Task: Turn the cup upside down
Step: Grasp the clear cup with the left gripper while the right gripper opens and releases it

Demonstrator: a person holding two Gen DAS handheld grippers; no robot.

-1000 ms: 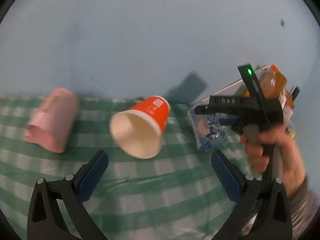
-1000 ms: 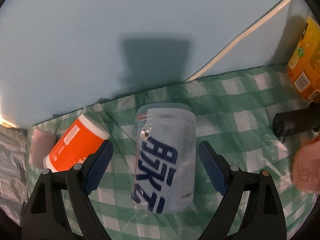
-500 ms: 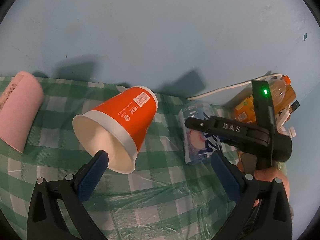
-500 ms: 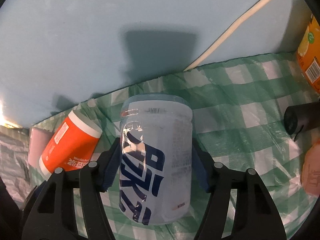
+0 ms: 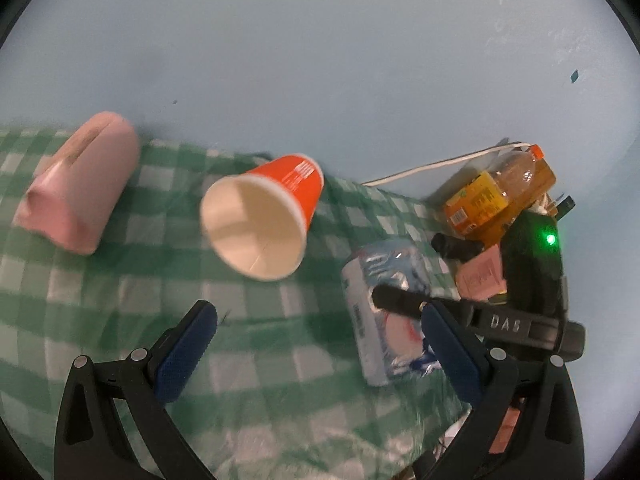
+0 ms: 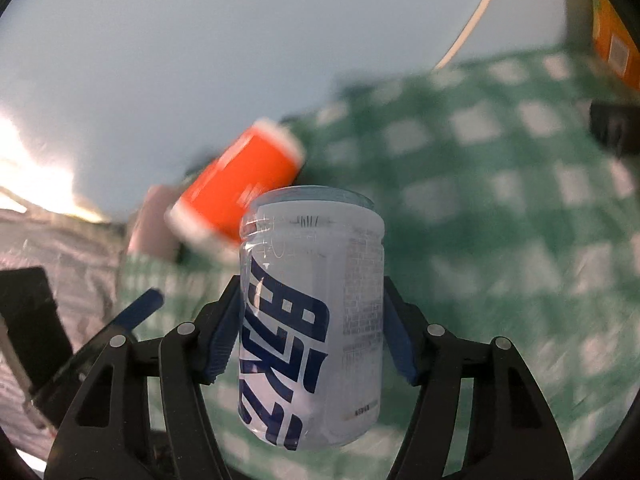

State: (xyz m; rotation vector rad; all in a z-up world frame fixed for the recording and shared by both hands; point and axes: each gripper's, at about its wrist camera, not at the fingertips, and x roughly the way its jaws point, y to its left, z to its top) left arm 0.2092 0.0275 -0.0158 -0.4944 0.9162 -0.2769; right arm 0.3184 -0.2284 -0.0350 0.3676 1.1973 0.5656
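My right gripper point(image 6: 312, 336) is shut on a clear plastic cup with blue print point(image 6: 312, 320) and holds it lifted above the green checked cloth point(image 6: 500, 220). The same cup shows in the left wrist view point(image 5: 384, 300), with the right gripper around it. My left gripper point(image 5: 320, 352) is open and empty above the cloth point(image 5: 260, 340). An orange paper cup point(image 5: 260, 216) lies on its side ahead of it, mouth toward me; it also shows in the right wrist view point(image 6: 240, 188). A pink cup point(image 5: 80, 192) lies on its side at the left.
An orange drink bottle point(image 5: 500, 196) and a white cable point(image 5: 432, 166) sit at the back right by the pale blue wall point(image 5: 320, 60). A small pink box point(image 5: 480, 276) lies near the bottle.
My right gripper has closed on the clear cup and lifted it off the cloth. My left gripper has drawn back from the orange cup and stays open.
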